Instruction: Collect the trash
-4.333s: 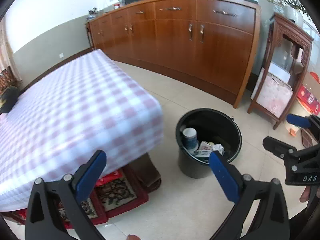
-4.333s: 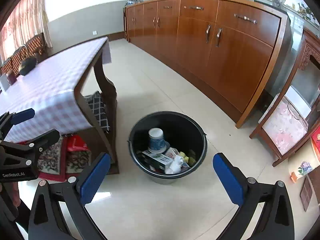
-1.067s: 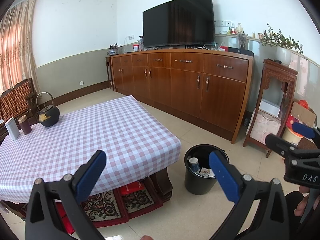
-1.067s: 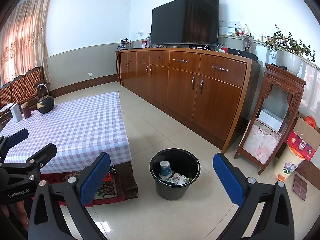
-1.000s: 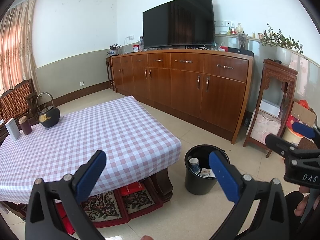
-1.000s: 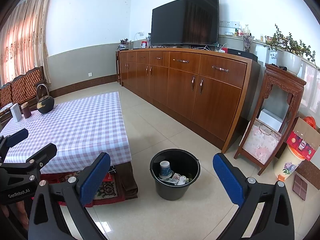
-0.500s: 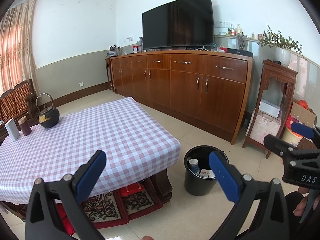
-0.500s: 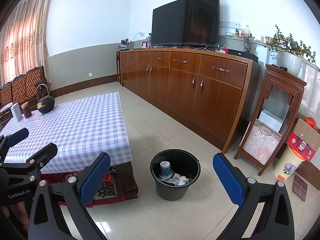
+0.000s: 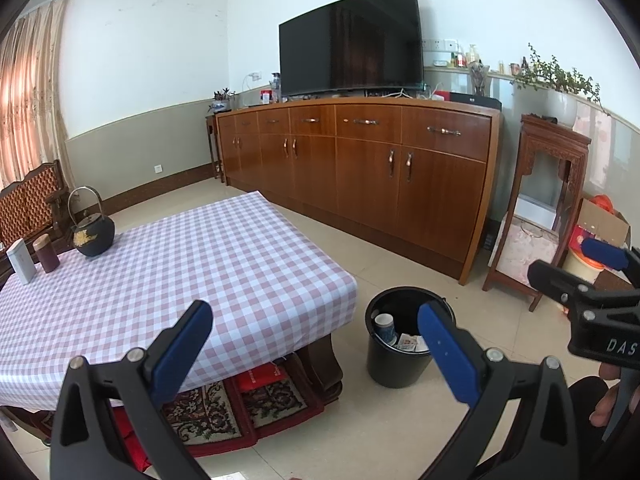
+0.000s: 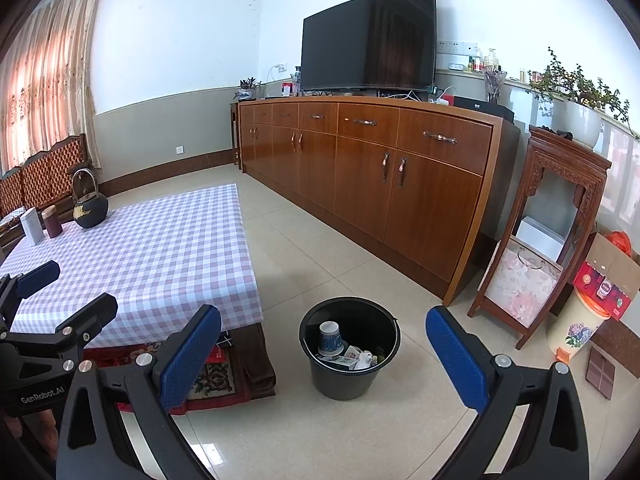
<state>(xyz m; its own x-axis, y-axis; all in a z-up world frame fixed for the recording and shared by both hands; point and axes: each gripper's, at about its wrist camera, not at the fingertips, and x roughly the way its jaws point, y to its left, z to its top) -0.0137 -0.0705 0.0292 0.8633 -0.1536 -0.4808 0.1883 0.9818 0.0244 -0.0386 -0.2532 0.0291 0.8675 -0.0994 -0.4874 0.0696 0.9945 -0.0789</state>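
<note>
Standing back from the scene in the left wrist view: left gripper (image 9: 314,330) jaws apart, holding nothing, above the checked table (image 9: 168,280). Black bucket (image 9: 400,364) on the floor just beside the table corner, paper cup (image 9: 385,328) and wrappers inside. Right wrist view: right gripper (image 10: 322,340) also apart and empty, bucket (image 10: 348,372) centred between its fingers but well below. No loose trash visible on the table; collecting looks finished. Next move, if any: scan for leftovers.
</note>
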